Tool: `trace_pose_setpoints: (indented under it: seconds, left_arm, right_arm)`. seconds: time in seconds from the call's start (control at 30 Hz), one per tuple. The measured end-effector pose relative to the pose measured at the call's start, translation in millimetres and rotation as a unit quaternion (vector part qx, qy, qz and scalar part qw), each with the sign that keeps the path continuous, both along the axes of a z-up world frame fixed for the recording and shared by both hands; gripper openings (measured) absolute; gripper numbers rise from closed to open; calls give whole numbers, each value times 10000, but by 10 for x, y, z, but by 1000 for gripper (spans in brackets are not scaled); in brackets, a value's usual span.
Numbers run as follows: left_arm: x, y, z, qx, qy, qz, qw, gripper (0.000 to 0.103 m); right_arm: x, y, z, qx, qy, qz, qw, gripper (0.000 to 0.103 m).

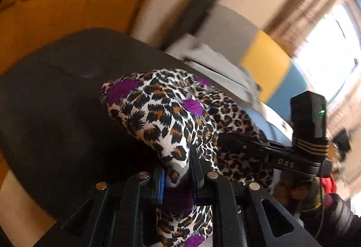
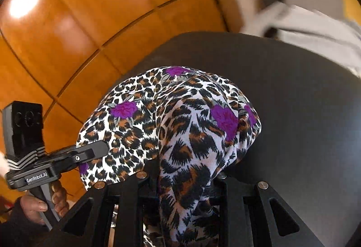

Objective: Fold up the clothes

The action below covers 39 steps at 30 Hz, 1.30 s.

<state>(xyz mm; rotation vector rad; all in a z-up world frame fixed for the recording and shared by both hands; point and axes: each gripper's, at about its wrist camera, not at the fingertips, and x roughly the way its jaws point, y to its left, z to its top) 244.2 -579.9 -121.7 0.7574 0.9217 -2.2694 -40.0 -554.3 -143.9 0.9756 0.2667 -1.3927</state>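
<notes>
Both hand-held grippers, left (image 1: 178, 170) and right (image 2: 180, 179), clamp the leopard-print garment (image 2: 180, 125) aloft above the dark desk (image 2: 293, 111); folding appears unfinished.

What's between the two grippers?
The leopard-print garment with purple flowers. It stretches from the right gripper across to the left gripper; both are shut on it. The right wrist view shows this best.
</notes>
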Motion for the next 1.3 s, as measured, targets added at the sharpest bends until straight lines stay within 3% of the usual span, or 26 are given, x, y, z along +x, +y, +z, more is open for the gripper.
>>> trace_pose_setpoints:
  seconds: [0.07, 0.2, 0.27, 0.3, 0.4, 0.5, 0.6, 0.67, 0.73, 0.8, 0.93, 1.0, 1.13, 1.2, 1.27, 1.3]
  left_arm:
    - [64, -256, -135, 103, -345, 309, 9989, 16]
    - [59, -499, -554, 351, -1076, 882, 9896, 20]
    - [115, -562, -659, 438, -1074, 1126, 9868, 28]
    - [152, -587, -678, 500, -1000, 1203, 9864, 28]
    - [292, -661, -659, 785, -777, 1245, 9861, 29]
    - [316, -525, -571, 734, -762, 1392, 9846, 29]
    - [344, -438, -428, 401, -731, 1474, 9856, 26]
    - [241, -397, -376, 263, -669, 1352, 9882, 26]
    - [78, -370, -391, 372, -492, 1143, 9915, 26]
    - [-48, -275, -464, 427, -537, 1017, 9925, 26]
    - [-191, -59, -750, 524, -835, 905, 9910, 26]
    - [-162, 40, -766, 326, -827, 1009, 9909, 26]
    - [-60, 42, -733, 438, -646, 1298, 9885, 25]
    - [-22, 79, -613, 279, -749, 1493, 9856, 33]
    - [47, 159, -415, -98, -823, 1652, 9828, 62]
    - [77, 190, -322, -251, -859, 1722, 9810, 62]
  right_arm:
    - [113, -455, -48, 156, 248, 252, 9993, 24]
    - [288, -903, -397, 682, 557, 604, 9943, 27]
    - [331, -1011, -555, 776, 682, 730, 9920, 36]
    - [316, -996, -571, 727, 680, 722, 9924, 49]
    - [95, -861, -558, 643, 442, 560, 9954, 56]
    - [-106, -616, -360, 416, 734, 341, 9959, 56]
    - [-98, -508, -102, 25, 1132, 648, 9915, 49]
    - [157, -641, 49, -124, 1324, 1081, 9852, 47]
    - [469, -668, 79, -172, 1497, 1497, 9772, 46]
    - [545, -681, -16, 19, 1495, 1652, 9749, 39]
    - [510, -818, -504, 894, 1289, 1543, 9755, 38]
    - [489, -845, -607, 818, 1283, 1457, 9776, 35]
    - [580, -896, -572, 815, 1426, 1291, 9779, 35]
    - [607, -842, -492, 843, 1487, 1140, 9787, 34]
    - [624, -780, -372, 930, 1603, 896, 9786, 34]
    - [644, -721, -256, 883, 1741, 704, 9782, 37]
